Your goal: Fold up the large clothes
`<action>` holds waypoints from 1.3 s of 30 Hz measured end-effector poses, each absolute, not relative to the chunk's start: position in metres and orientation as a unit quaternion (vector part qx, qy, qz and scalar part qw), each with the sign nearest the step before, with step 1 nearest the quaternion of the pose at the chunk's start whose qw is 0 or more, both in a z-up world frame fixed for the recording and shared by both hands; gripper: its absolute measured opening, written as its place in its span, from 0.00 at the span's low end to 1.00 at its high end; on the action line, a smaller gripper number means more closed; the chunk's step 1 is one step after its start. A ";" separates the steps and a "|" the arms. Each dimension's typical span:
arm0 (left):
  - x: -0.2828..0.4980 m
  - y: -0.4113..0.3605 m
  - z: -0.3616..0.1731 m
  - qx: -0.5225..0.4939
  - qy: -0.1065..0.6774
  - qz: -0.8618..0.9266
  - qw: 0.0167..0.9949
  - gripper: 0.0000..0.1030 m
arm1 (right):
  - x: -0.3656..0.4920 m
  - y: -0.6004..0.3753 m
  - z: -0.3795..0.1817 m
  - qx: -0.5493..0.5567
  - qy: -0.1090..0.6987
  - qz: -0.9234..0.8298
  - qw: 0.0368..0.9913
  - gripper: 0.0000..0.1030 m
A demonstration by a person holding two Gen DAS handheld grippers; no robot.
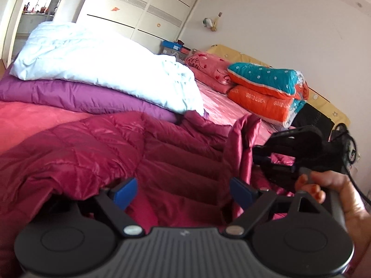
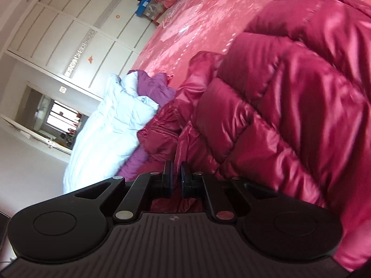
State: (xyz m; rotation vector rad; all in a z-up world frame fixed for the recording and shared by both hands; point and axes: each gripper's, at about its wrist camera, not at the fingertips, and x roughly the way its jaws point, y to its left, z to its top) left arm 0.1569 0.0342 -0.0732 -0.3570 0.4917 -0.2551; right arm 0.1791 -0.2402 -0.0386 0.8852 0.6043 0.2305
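Note:
A shiny dark red quilted down jacket [image 1: 97,148] lies spread over the pink bed. My left gripper [image 1: 183,192] hovers just above its near part, blue pads wide apart and nothing between them. To the right, a hand holds my right gripper [image 1: 256,154], whose tips meet a raised fold of the jacket's edge [image 1: 241,134]. In the right wrist view the right gripper [image 2: 176,173] is rolled sideways, its pads almost together with a thin strip of red fabric showing between them. The jacket [image 2: 289,97] bulges up close in front of it.
A white duvet [image 1: 97,58] lies on a purple quilt [image 1: 76,97] at the back left of the bed. Pink pillows [image 1: 208,67] and folded orange and teal blankets [image 1: 266,88] sit at the headboard. A white wardrobe [image 1: 148,7] and a doorway [image 1: 37,2] stand behind.

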 end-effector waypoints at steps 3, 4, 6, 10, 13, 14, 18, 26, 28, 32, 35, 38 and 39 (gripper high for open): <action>0.157 0.037 -0.072 -0.175 0.236 -0.117 0.949 0.85 | 0.188 -0.229 -0.035 0.414 0.292 0.120 0.854 0.08; 0.157 0.038 -0.072 -0.175 0.234 -0.113 0.950 0.85 | 0.191 -0.225 -0.036 0.411 0.295 0.126 0.853 0.08; 0.156 0.041 -0.071 -0.177 0.228 -0.105 0.952 0.85 | 0.187 -0.221 -0.037 0.410 0.302 0.137 0.849 0.09; 0.157 0.046 -0.070 -0.184 0.218 -0.096 0.954 0.85 | 0.188 -0.204 -0.052 0.400 0.316 0.149 0.847 0.10; 0.157 0.046 -0.069 -0.180 0.211 -0.091 0.956 0.85 | 0.184 -0.201 -0.052 0.378 0.317 0.147 0.857 0.12; 0.156 0.046 -0.069 -0.178 0.207 -0.090 0.958 0.85 | 0.183 -0.202 -0.051 0.373 0.317 0.144 0.860 0.15; 0.152 0.049 -0.065 -0.175 0.181 -0.074 0.965 0.85 | 0.177 -0.203 -0.042 0.355 0.316 0.145 0.868 0.53; 0.143 0.043 -0.057 -0.144 0.134 -0.064 0.978 0.85 | 0.120 -0.229 -0.002 0.316 0.242 0.142 0.906 0.95; 0.141 0.036 -0.056 -0.127 0.128 -0.075 0.981 0.85 | 0.106 -0.247 0.004 0.307 0.222 0.113 0.919 0.97; 0.140 0.022 -0.059 -0.078 0.126 -0.097 0.984 0.85 | 0.086 -0.288 0.002 0.262 0.200 0.032 0.944 0.98; 0.135 0.010 -0.062 -0.027 0.110 -0.109 0.988 0.84 | 0.083 -0.305 -0.010 0.203 0.200 -0.027 0.958 0.98; 0.133 0.001 -0.065 0.002 0.108 -0.130 0.986 0.84 | 0.082 -0.314 -0.029 0.158 0.217 -0.042 0.962 0.97; 0.135 -0.002 -0.066 0.007 0.114 -0.138 0.984 0.84 | 0.084 -0.314 -0.035 0.149 0.223 -0.040 0.963 0.98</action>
